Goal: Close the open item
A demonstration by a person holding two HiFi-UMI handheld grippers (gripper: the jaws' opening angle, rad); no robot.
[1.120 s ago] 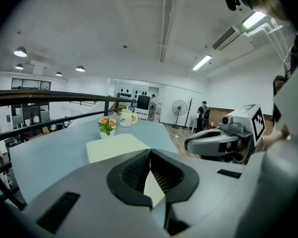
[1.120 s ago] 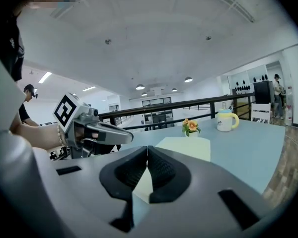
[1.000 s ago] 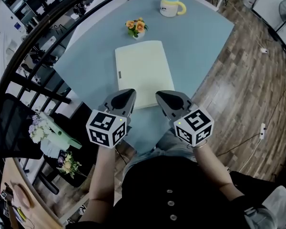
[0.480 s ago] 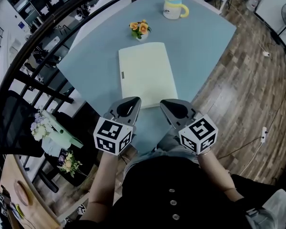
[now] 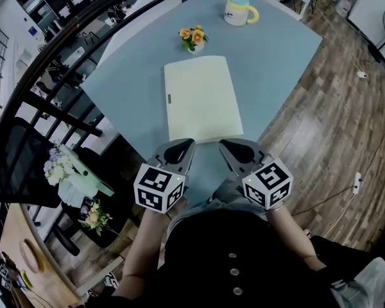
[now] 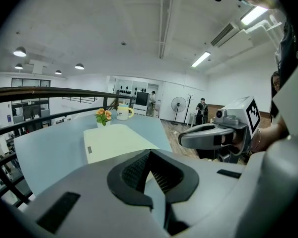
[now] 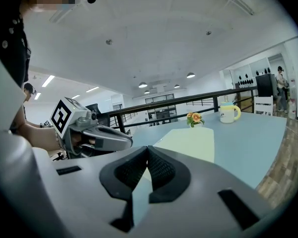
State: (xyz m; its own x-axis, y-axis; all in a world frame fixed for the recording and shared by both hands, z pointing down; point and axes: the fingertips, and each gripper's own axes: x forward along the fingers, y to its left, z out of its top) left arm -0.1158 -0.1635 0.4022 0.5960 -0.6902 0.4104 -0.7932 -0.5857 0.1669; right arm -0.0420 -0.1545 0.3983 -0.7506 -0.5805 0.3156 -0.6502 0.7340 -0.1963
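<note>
Both grippers have backed off toward the bottom of the head view since a second ago. Back then their tips overlapped the near edge of the cream case [image 5: 201, 98]; now they sit just below that edge, not touching it as far as I can see. The case also sits a bit further up and right in the frame than before.

The left gripper [image 5: 187, 145] is at lower centre-left with its jaws pressed together and nothing between them. You can see the ribbed pads meeting in its own view [image 6: 150, 152]. Same deal with the right gripper [image 5: 224, 144] just beside it at lower centre-right: jaws closed, empty [image 7: 148, 149]. Each one shows up in the other's camera too, off to the side.

The case lies flat in the middle of the light blue table [image 5: 128, 88], long side running up the frame, with a small tag on its left edge. From above it looks shut, no lid standing up. A little pot of orange flowers [image 5: 194, 38] sits just beyond its far end. A yellow-handled mug [image 5: 241, 9] stands further up, near the top of the frame. A dark railing [image 5: 51, 63] curves along the table's left side.
</note>
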